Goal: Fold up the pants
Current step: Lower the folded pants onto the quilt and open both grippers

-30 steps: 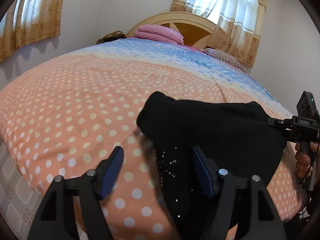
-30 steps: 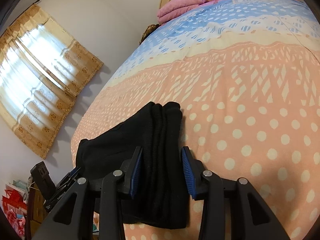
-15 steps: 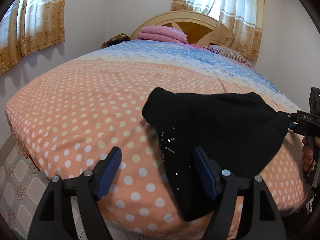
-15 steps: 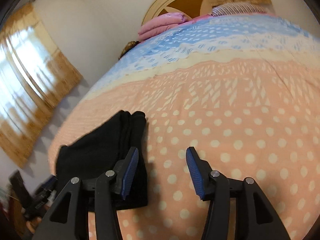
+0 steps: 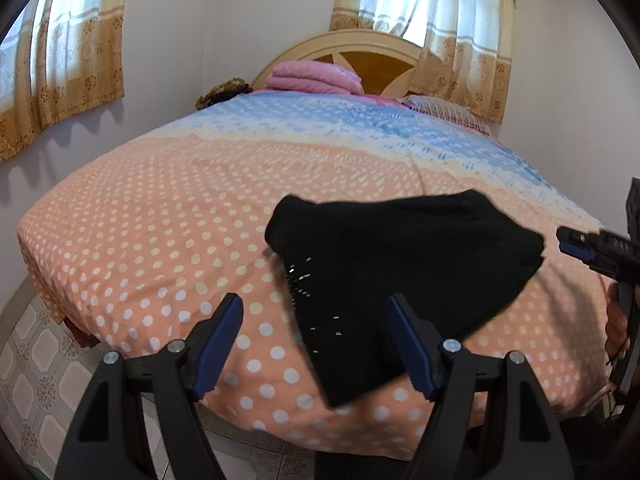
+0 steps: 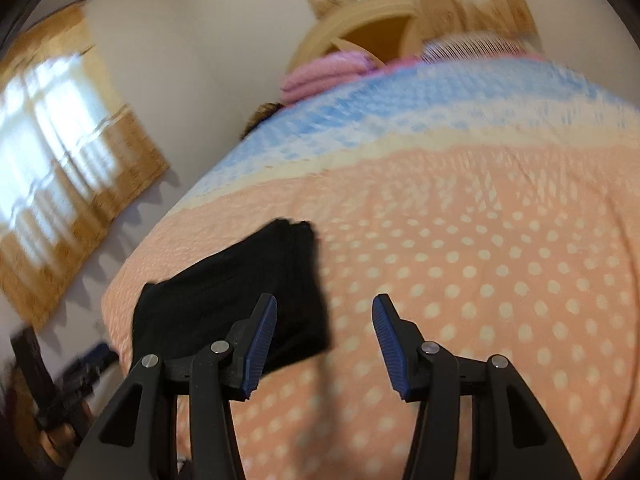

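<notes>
The black pants (image 5: 400, 264) lie folded on the peach dotted bedspread (image 5: 160, 240) near the bed's front edge, one corner hanging toward the edge. My left gripper (image 5: 314, 304) stands open, drawn back above the pants' near corner, and its blue pads touch nothing. The right gripper (image 6: 324, 304) is open too, over bare bedspread just right of the pants (image 6: 240, 280). Its tip (image 5: 576, 246) shows at the right edge of the left wrist view, clear of the cloth. In the blurred right wrist view the left gripper (image 6: 84, 368) sits low at the left.
A folded pink blanket (image 5: 316, 78) and a striped pillow (image 5: 444, 112) lie by the wooden headboard (image 5: 360, 52). Curtained windows stand left and behind. Tiled floor (image 5: 40, 360) runs along the bed's left. A person's hand (image 5: 618, 324) holds the right gripper.
The right gripper let go of the pants' folded edge, widened, and swung back and to the right. The left gripper pulled back and up, so more of the bed shows.
</notes>
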Tool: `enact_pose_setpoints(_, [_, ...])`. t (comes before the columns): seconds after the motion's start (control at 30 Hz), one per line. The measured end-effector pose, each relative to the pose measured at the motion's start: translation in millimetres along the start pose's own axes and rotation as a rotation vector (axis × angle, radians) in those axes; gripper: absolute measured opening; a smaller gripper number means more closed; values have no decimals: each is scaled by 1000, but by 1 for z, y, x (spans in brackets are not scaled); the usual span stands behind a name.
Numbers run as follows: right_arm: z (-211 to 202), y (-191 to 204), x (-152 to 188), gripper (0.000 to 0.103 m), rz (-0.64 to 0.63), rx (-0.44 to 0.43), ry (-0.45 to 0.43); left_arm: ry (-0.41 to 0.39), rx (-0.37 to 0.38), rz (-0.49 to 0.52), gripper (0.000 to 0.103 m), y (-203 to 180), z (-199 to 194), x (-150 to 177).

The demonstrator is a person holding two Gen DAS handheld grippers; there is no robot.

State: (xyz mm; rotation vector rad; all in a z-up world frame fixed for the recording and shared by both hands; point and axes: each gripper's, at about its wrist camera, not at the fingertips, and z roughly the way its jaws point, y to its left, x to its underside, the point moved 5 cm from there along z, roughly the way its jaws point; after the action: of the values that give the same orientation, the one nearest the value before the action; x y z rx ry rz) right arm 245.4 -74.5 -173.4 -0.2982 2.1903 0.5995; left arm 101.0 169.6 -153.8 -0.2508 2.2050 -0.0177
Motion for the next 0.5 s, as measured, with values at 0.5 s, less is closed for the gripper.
enact_pose_setpoints(0.5, [-113, 89, 33, 68, -368, 70, -221, -175, -5, 54, 98, -47, -68, -13])
